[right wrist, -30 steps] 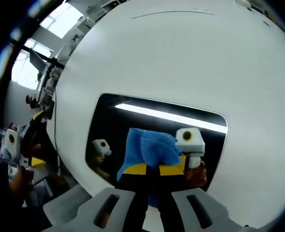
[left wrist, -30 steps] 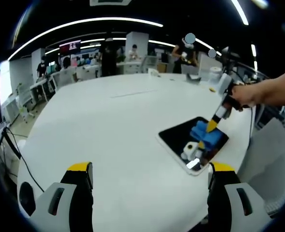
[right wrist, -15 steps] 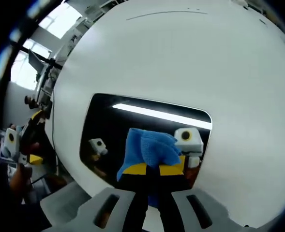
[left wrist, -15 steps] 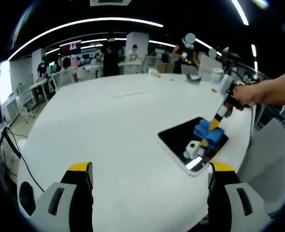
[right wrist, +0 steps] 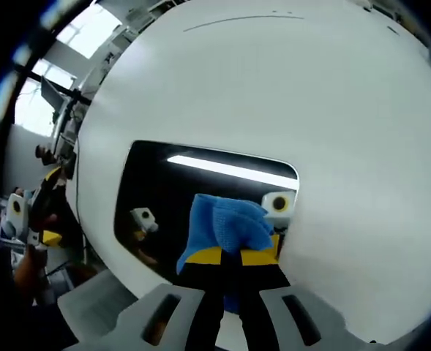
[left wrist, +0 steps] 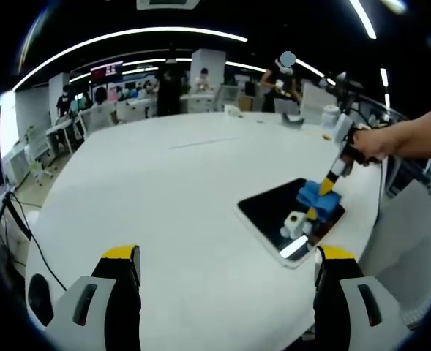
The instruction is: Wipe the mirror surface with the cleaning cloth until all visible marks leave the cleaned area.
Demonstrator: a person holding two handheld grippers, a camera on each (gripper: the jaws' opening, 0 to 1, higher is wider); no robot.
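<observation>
On the white table (left wrist: 164, 190), near its right-hand edge as the left gripper view has it, lies the dark mirror (left wrist: 277, 212) flat on its back. The right gripper (right wrist: 231, 256) has its jaws pressed together on the blue cleaning cloth (right wrist: 226, 223) and holds the cloth down on the glass, close to the mirror's right-hand edge in its own view. The left gripper (left wrist: 226, 256) hangs well apart from the mirror with jaws spread and nothing between them. Wiping appears to be under way — the visible glass (right wrist: 171, 197) reflects a ceiling light cleanly, and no marks can be made out, though small ones might not show. Whether any remain under the cloth cannot be told.
</observation>
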